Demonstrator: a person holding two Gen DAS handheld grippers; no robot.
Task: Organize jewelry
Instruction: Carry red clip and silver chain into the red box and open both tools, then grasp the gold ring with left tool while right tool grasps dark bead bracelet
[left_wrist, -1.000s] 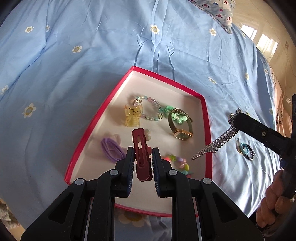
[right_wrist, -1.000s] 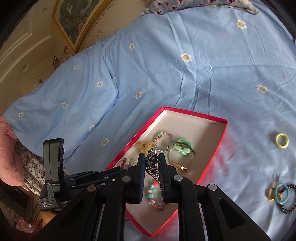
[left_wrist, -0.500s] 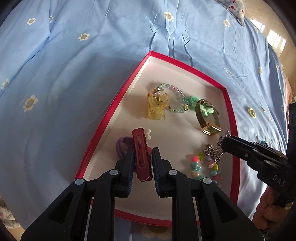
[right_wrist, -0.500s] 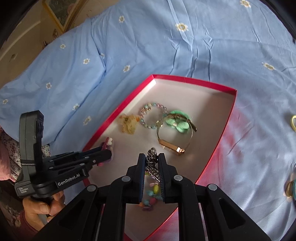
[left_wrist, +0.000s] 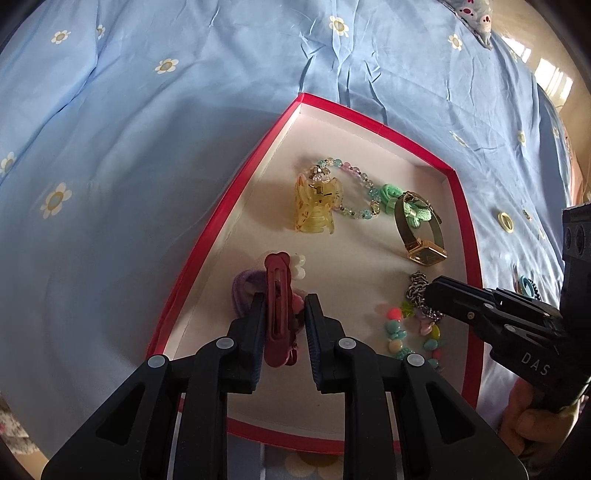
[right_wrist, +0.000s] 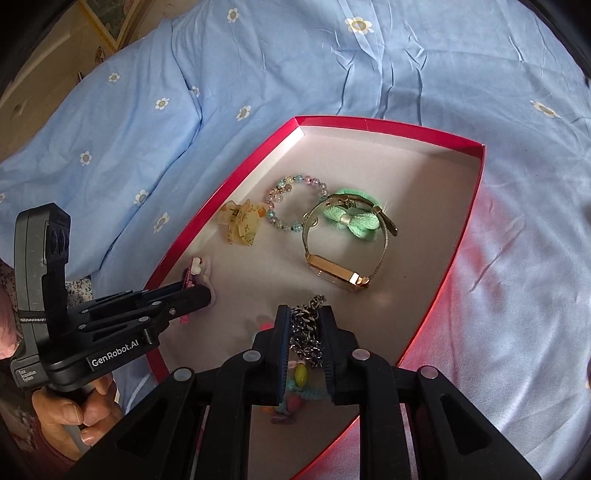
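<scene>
I see a soft, wrinkly blue cloth sheet (left_wrist: 147, 129). The box (right_wrist: 369, 122) looks like shiny red card, dull white inside. The chain (right_wrist: 306, 325) is shiny metal. The watch (right_wrist: 343, 273) is smooth gold metal. The yellow claw clip (left_wrist: 316, 208) is see-through plastic.

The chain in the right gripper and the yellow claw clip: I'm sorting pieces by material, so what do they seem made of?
The chain, pinched in the right gripper, looks like polished silver-toned metal: its interlocked links glint. Whether steel or plated, I cannot tell. The yellow claw clip in the red box looks like glossy translucent plastic: light passes through its amber body.
</scene>
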